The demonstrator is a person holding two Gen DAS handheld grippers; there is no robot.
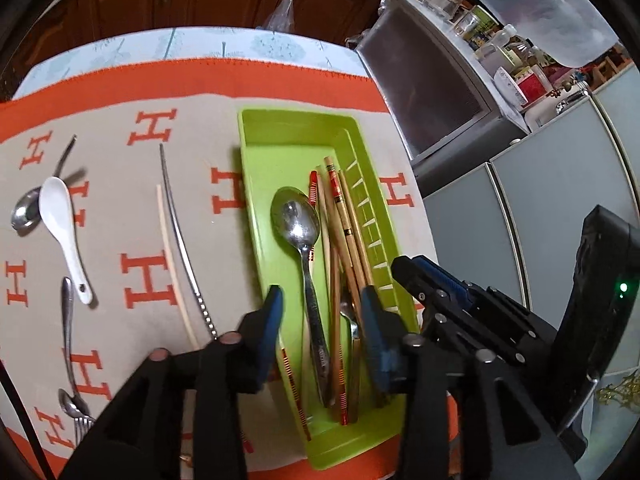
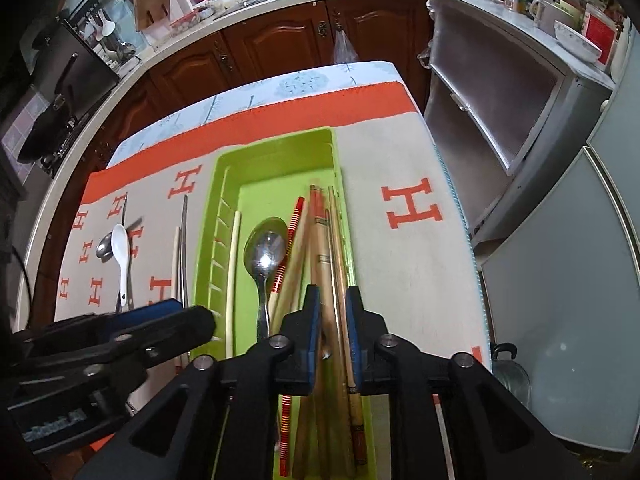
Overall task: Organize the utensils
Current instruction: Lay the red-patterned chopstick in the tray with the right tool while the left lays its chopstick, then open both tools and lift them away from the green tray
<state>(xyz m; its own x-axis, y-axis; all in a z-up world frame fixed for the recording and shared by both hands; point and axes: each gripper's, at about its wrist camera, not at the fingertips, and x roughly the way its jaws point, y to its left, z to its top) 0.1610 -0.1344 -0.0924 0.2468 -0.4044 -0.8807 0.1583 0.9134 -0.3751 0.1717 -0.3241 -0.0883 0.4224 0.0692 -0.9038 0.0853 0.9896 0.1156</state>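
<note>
A green utensil tray [image 1: 288, 132] [image 2: 276, 148] lies on the orange and grey cloth. It holds a metal spoon [image 1: 298, 228] [image 2: 264, 256] and several wooden and red-striped chopsticks [image 1: 340, 216] [image 2: 320, 240]. My left gripper [image 1: 320, 312] is open, its jaws straddling the spoon handle and chopsticks at the tray's near end. My right gripper [image 2: 333, 320] hangs over the chopsticks with a narrow gap between its jaws; I cannot tell if it grips them. On the cloth lie a white ceramic spoon [image 1: 64, 232] [image 2: 122, 256], a steel chopstick [image 1: 180, 236] and a pale chopstick [image 1: 170, 256].
More metal spoons [image 1: 28, 208] [image 1: 68, 340] and a fork [image 1: 82, 426] lie at the cloth's left. A pale chopstick [image 2: 232, 272] rests in the tray's side slot. A fridge [image 2: 500, 120] and grey cabinets stand right of the table, wooden cabinets behind.
</note>
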